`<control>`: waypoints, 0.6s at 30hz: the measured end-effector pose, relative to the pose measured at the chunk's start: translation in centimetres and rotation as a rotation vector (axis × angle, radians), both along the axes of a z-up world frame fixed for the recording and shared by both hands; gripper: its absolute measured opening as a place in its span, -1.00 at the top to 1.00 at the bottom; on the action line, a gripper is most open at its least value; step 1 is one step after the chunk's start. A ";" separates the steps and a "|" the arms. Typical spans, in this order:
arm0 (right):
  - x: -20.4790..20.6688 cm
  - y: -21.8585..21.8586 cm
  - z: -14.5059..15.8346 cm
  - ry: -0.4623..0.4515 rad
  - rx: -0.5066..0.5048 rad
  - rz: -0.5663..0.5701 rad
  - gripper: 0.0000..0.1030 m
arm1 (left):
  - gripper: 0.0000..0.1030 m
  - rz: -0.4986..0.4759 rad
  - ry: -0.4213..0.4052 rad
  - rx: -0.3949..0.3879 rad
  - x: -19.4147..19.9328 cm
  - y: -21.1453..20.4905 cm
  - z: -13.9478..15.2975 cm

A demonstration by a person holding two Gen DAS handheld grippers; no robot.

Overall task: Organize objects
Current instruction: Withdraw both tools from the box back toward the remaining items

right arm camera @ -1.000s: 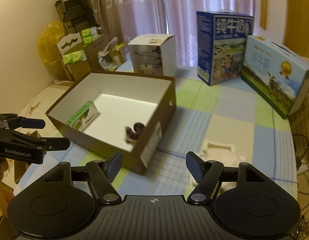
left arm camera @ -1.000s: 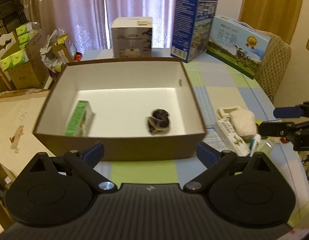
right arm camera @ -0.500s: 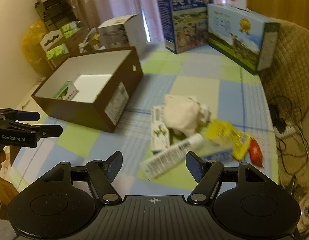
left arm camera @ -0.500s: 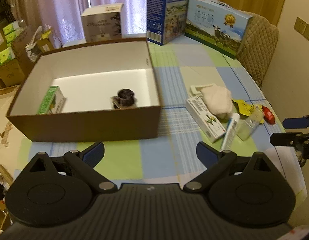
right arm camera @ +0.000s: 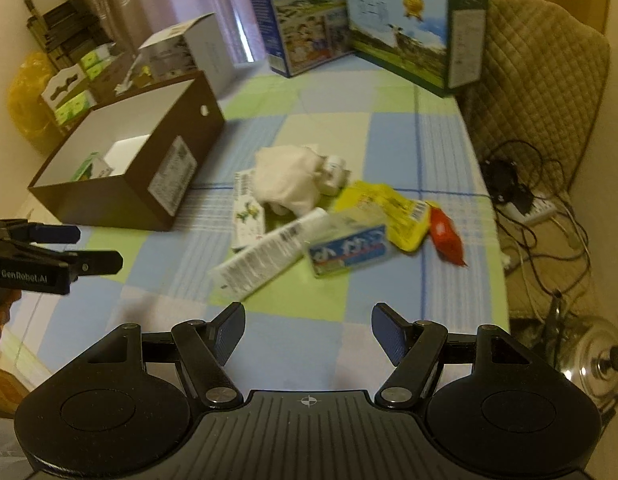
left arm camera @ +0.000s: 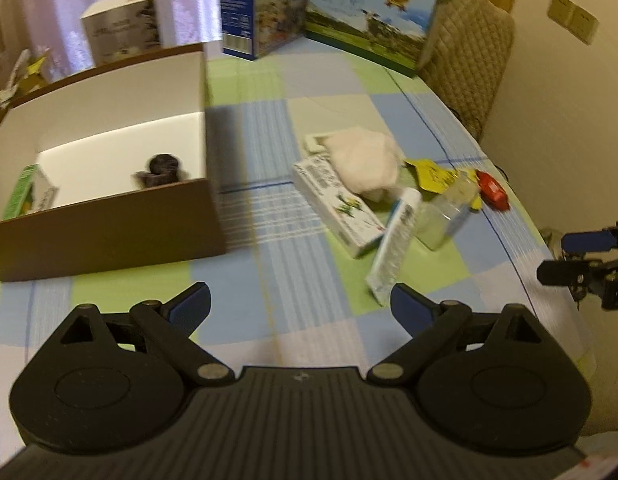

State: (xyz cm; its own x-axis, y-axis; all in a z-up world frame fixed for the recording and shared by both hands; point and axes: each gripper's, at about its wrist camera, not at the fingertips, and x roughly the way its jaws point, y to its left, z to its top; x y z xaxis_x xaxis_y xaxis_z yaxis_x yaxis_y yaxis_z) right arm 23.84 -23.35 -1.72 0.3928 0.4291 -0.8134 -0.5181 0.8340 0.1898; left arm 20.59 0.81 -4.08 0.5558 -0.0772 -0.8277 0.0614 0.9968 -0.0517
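Hovering above the checked tablecloth [left arm camera: 269,240], the left gripper [left arm camera: 300,304] has its fingers spread wide with nothing between them. The right gripper [right arm camera: 308,326] is likewise spread apart and empty, at the lower centre of its own view.

A brown box [left arm camera: 109,232] with a white interior occupies the left of the left wrist view. Inside it lie a green carton [left arm camera: 23,192] at the lower left and a dark lumpy object [left arm camera: 161,168] near the right wall.

A loose pile sits right of centre, apart from the box: a white cloth [right arm camera: 289,180] resting on a white-and-green carton [right arm camera: 247,220], a white tube [right arm camera: 269,252], a blue-labelled packet [right arm camera: 349,252], a yellow packet [right arm camera: 385,208] and a red packet [right arm camera: 445,236]. Neither gripper touches any of them.
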 end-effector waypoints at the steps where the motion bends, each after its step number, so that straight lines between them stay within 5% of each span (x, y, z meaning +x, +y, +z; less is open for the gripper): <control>1: 0.1 -0.4 -0.1 0.001 -0.002 -0.010 -0.31 | -0.81 -0.011 0.002 0.001 0.2 -0.4 -0.3; 18: 0.3 -6.9 -2.2 0.075 -0.018 -0.175 -0.31 | -0.40 -0.198 0.043 0.030 5.0 -6.1 -6.5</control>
State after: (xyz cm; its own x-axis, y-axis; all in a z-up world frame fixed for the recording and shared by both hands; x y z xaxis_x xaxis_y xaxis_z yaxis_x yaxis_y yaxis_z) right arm 24.13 -30.27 -3.89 0.3982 0.3442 -0.8503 -0.3496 0.9139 0.2063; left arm 25.60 -5.28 -10.58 0.4965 -0.1568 -0.8537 0.2547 0.9666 -0.0294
